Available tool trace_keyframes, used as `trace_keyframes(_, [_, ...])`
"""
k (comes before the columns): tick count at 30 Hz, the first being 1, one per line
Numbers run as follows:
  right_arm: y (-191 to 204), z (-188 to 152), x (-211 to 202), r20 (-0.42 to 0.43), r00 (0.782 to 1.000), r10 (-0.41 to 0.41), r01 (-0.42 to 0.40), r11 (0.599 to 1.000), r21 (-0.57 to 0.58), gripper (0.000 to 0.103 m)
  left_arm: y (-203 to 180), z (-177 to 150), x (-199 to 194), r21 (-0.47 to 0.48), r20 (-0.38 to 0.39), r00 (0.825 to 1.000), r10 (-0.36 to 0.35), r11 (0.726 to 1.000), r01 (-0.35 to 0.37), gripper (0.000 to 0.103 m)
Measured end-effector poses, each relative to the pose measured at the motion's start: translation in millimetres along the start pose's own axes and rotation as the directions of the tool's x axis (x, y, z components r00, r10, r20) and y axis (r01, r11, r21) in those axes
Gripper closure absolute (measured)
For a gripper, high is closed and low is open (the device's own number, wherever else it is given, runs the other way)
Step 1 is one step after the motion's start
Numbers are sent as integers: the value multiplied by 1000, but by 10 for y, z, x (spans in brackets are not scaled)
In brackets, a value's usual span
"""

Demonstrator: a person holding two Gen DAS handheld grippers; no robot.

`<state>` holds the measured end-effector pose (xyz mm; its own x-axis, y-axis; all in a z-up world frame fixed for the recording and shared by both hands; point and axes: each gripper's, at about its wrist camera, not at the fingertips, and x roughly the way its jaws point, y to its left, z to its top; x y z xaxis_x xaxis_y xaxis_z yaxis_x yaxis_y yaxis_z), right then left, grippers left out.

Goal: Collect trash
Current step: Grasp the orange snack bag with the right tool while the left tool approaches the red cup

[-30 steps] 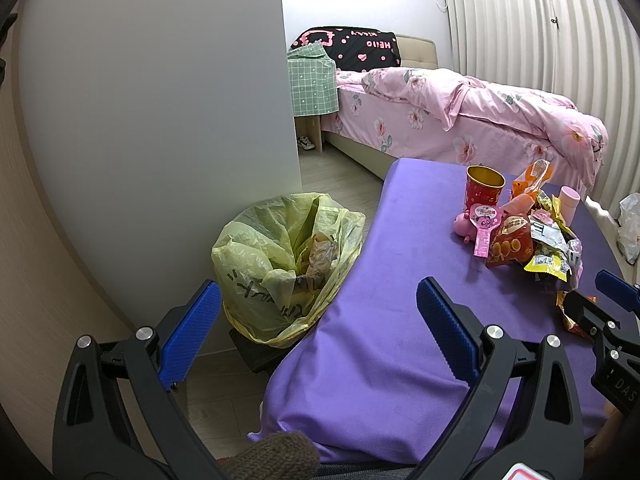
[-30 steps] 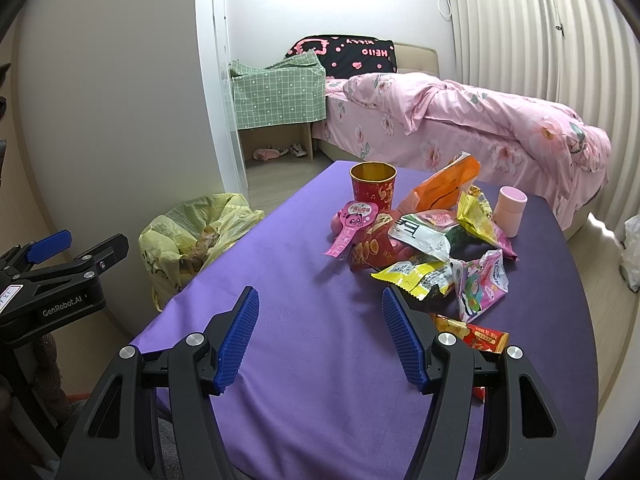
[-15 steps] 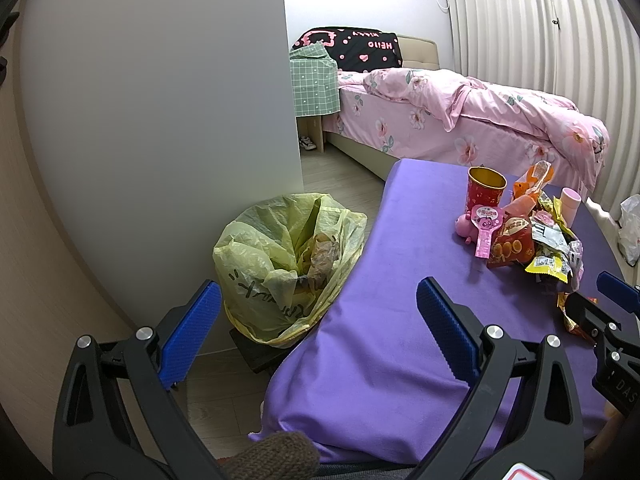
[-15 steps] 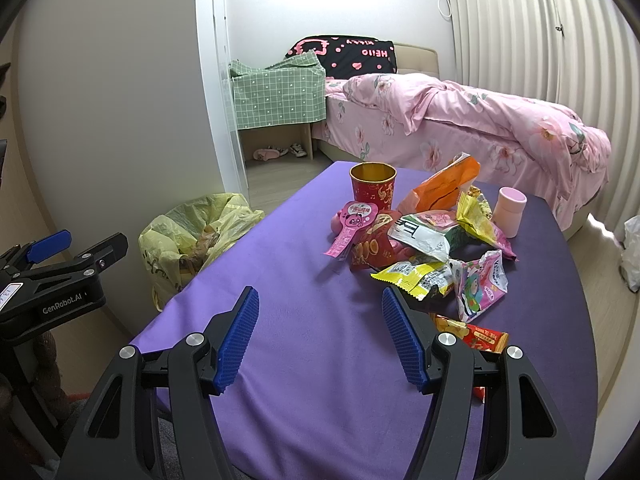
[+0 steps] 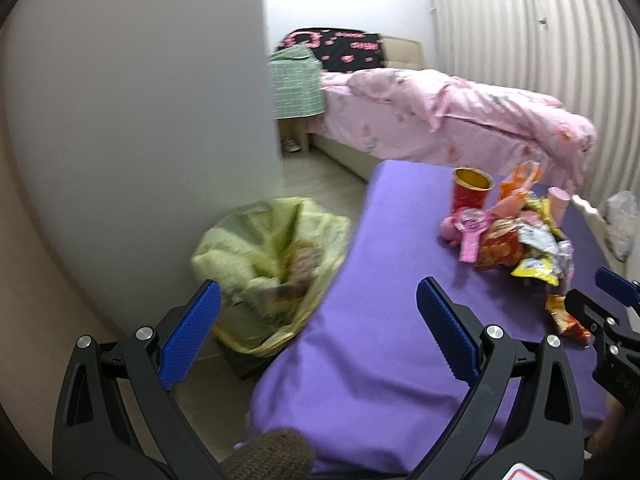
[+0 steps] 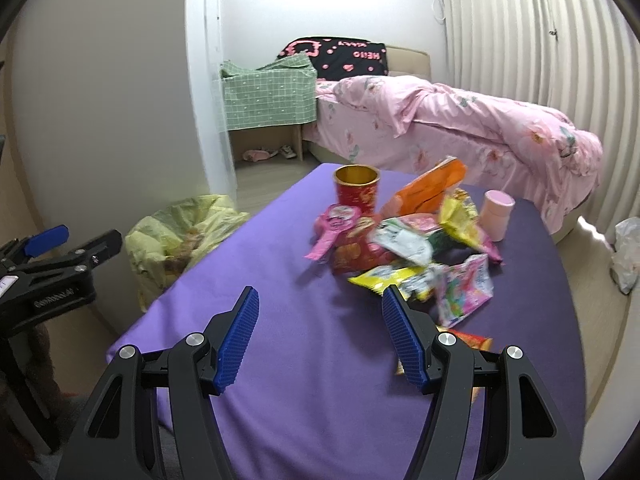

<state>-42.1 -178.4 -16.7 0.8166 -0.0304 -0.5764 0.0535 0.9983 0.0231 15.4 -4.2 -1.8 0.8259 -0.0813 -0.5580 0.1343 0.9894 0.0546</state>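
Snack wrapper pile (image 6: 416, 248) lay mid-table on the purple tablecloth (image 6: 312, 360), ahead and slightly right of the right gripper (image 6: 320, 336), which was nearer to it. Right gripper hovered low over the cloth, jaws spread wide, holding nothing. Nearest piece looked like the yellow wrapper (image 6: 384, 280), long axis roughly crosswise to the fingers. Left gripper (image 5: 320, 340) was also wide apart and empty, straddling the table edge, with the yellow-lined trash bin (image 5: 268, 264) on the floor ahead-left.
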Motion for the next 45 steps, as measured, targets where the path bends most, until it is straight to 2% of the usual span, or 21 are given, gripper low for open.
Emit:
trace_keyframes(1, [-50,10,-1,5,1000,-18,18,1000,4,42,-43,25,38,14,5,999,-43,999,43,9])
trace_keyframes(6, [-445,87,-10,22,992,-127,126,991,35,42,-275,156,260,97,63,983,-172,981,165,9])
trace_keyframes(9, [-722,128,2,16,980,-196,195,979,57,42,-477,277,517,165,53,960,-277,950,265,9])
trace_keyframes(11, [-901,132,28,10,974,-227,225,971,76,42,-562,327,648,173,39,942,-332,931,321,9])
trace_keyframes(13, [-1066,128,71,-1,966,-257,256,962,91,42,-663,385,777,181,55,924,-377,914,363,9])
trace_keyframes(15, [-1205,130,136,-19,962,-274,274,956,104,42,-804,468,925,210,85,907,-411,898,387,9])
trace_keyframes(17, [-1352,122,213,-37,958,-284,287,951,119,42,-909,530,1051,222,89,907,-411,896,384,9])
trace_keyframes(19, [-1452,135,315,-56,955,-290,295,947,127,42,-1063,622,1264,227,52,900,-432,883,411,9])
trace_keyframes(21, [-1535,150,414,-71,952,-298,305,943,131,42,-1162,711,1451,215,9,886,-464,866,452,9])
trace_keyframes(24, [-1632,192,543,-87,953,-290,300,943,146,42,-1329,907,1772,196,-50,862,-504,842,503,9])
trace_keyframes(27, [-1701,255,661,-94,956,-278,290,943,164,42,-1428,1032,1966,193,-63,857,-511,836,513,9])
trace_keyframes(29, [-1743,323,722,-94,960,-264,278,943,184,42,-1477,1128,2094,164,-77,844,-531,828,536,11])
trace_keyframes(31, [-1774,395,781,-94,963,-252,266,943,200,42,-1483,1215,2174,131,-76,840,-538,829,543,14])
trace_keyframes(34, [-1760,541,901,-97,969,-229,245,945,218,42,-1371,1302,2192,74,-40,845,-534,841,535,15])
trace_keyframes(38, [-1641,840,1128,-79,984,-161,175,960,220,42,-1214,1272,2202,66,-39,859,-510,857,512,15])
trace_keyframes(41, [-1612,1082,1382,-74,992,-100,116,960,254,42,-1080,1220,2258,31,-68,858,-510,858,513,15])
trace_keyframes(44, [-1609,1254,1731,-112,992,-61,91,951,294,42,-922,1169,2289,-12,-73,853,-517,856,518,15])
trace_keyframes(45, [-1612,1283,1836,-127,990,-53,89,949,302,42,-876,1163,2306,-26,-77,846,-528,849,528,15])
